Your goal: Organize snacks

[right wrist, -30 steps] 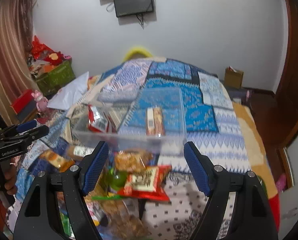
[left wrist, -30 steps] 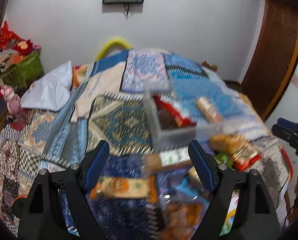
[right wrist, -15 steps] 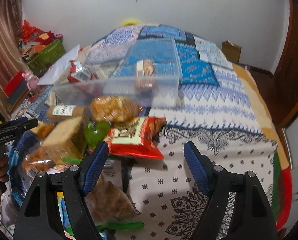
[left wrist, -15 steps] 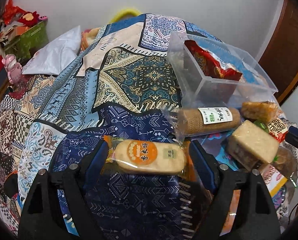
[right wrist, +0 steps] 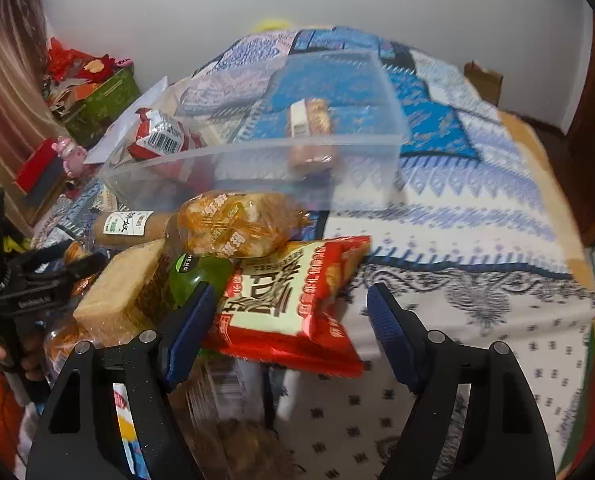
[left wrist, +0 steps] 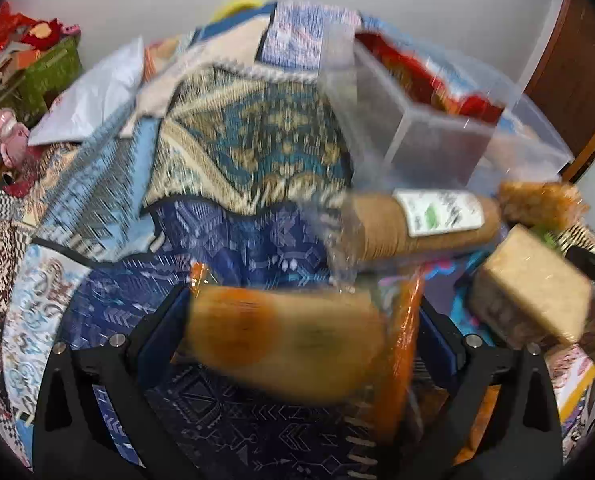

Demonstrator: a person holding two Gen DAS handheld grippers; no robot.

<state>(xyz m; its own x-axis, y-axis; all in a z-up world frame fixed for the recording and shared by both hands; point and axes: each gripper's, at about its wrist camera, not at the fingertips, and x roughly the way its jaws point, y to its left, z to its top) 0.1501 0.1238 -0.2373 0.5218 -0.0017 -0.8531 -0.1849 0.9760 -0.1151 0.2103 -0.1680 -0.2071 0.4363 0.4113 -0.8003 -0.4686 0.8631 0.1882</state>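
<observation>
My left gripper point(left wrist: 297, 332) is open around an orange-wrapped cake packet point(left wrist: 289, 332) that lies between its blue fingers on the quilt; whether the pads touch it is blurred. A brown roll with a white label point(left wrist: 425, 224) and a tan cake block point(left wrist: 533, 296) lie just beyond. My right gripper point(right wrist: 289, 328) is open, its fingers on either side of a red and cream crisp bag point(right wrist: 289, 300). A clear plastic box point(right wrist: 257, 160) behind holds a red packet point(right wrist: 161, 136) and a small wrapped cake point(right wrist: 309, 120).
An orange bread bag point(right wrist: 237, 228) and a green bottle point(right wrist: 197, 276) lie in the snack pile. The patterned quilt point(right wrist: 477, 220) covers the bed. A green basket point(right wrist: 101, 100) and pink toy point(right wrist: 69, 156) sit at the left; a wooden door point(left wrist: 577, 80) at the right.
Both grippers have moved forward and down. The orange cake packet now sits deep between my left fingers, and the red crisp bag now lies between my right fingers.
</observation>
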